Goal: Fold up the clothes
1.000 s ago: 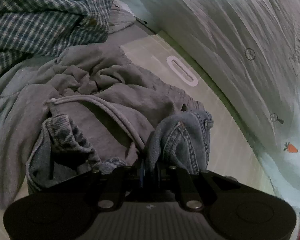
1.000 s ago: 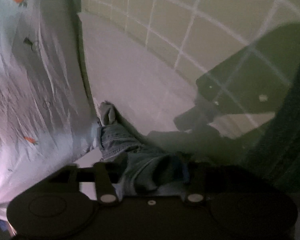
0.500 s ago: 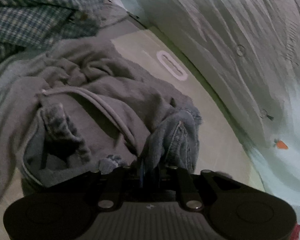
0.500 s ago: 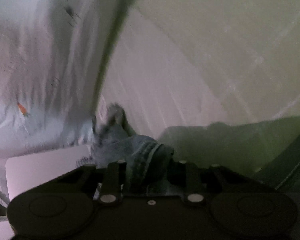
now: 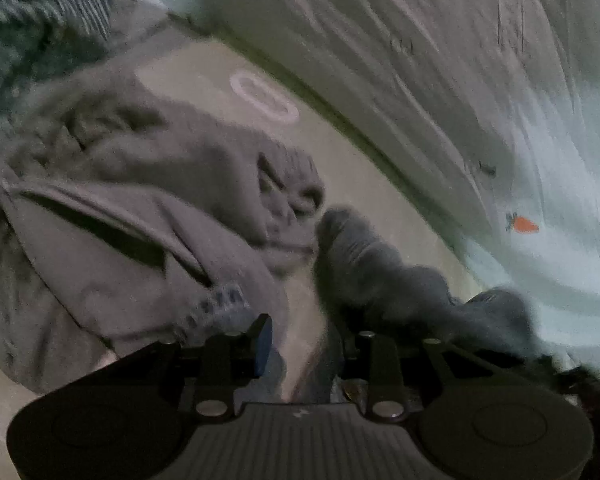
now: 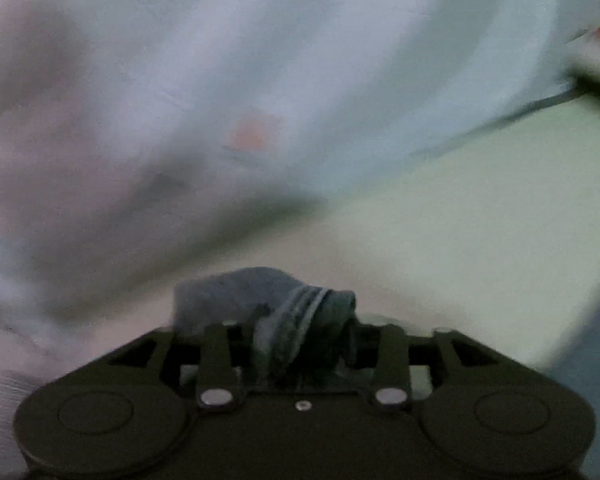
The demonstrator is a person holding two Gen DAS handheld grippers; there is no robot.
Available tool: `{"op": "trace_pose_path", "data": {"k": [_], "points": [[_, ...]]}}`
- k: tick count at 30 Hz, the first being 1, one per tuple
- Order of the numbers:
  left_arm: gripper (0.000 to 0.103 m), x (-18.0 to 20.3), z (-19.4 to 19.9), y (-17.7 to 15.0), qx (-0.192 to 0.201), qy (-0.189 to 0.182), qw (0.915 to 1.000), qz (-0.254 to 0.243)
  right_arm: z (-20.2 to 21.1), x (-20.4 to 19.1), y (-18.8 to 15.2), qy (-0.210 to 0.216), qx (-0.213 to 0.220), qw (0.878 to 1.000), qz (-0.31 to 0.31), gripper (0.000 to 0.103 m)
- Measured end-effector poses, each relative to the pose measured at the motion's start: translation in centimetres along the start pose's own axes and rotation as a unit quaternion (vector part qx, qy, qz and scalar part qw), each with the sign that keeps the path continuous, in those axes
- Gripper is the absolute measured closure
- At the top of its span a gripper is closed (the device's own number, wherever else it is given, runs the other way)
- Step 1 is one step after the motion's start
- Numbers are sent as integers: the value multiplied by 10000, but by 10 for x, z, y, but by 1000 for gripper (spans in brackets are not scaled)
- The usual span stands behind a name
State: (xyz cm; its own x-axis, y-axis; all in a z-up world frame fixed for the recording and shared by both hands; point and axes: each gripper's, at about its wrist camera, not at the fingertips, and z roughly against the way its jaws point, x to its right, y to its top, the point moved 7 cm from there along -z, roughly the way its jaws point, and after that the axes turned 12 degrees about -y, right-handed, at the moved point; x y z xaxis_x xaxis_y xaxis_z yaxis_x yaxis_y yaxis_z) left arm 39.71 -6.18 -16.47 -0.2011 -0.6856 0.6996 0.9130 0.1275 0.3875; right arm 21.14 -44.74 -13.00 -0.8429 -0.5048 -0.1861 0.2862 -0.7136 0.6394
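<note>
While jeans point(image 6: 292, 312) bunch inside right gripper point(image 6: 300, 340), its jaws just widening

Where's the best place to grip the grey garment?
Probably its raised edge, where a dark gap opens underneath. Come in from the camera side, low, and slide under that lip. The rest of the grey garment lies bunched with no clean edge.

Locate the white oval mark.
Left wrist view, upper middle: the white oval mark lies on the beige board, between the grey garment and the carrot-print sheet.
</note>
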Motion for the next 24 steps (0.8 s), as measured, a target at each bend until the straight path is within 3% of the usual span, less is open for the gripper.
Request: {"op": "trace_pose_path", "data": {"k": [1, 4, 7, 12, 15, 24], "points": [[69, 3, -3, -3, -90, -52, 9999, -46, -4, 16, -2, -304, -42, 9995, -19, 56], [62, 20, -17, -16, -463, -213, 9981, -355, -2, 60, -13, -408, -84, 9977, -530, 42], [60, 34, -38, -32, -890, -262, 9937, -622, -4, 89, -26, -745, -242, 9946, -676, 41], [54, 44, -69, -63, -1534, 168, 9828, -1018, -7, 110, -51, -898, -427, 9889, -1105, 41], [52, 47, -69, -72, -1519, 437, 9796, -1245, -4, 113, -60, -861, -430, 9883, -1180, 41], [35, 53, -30, -78, -1159, 908, 9840, -1004, 10, 145, -66, -697, -509, 9871, -1347, 38]]}}
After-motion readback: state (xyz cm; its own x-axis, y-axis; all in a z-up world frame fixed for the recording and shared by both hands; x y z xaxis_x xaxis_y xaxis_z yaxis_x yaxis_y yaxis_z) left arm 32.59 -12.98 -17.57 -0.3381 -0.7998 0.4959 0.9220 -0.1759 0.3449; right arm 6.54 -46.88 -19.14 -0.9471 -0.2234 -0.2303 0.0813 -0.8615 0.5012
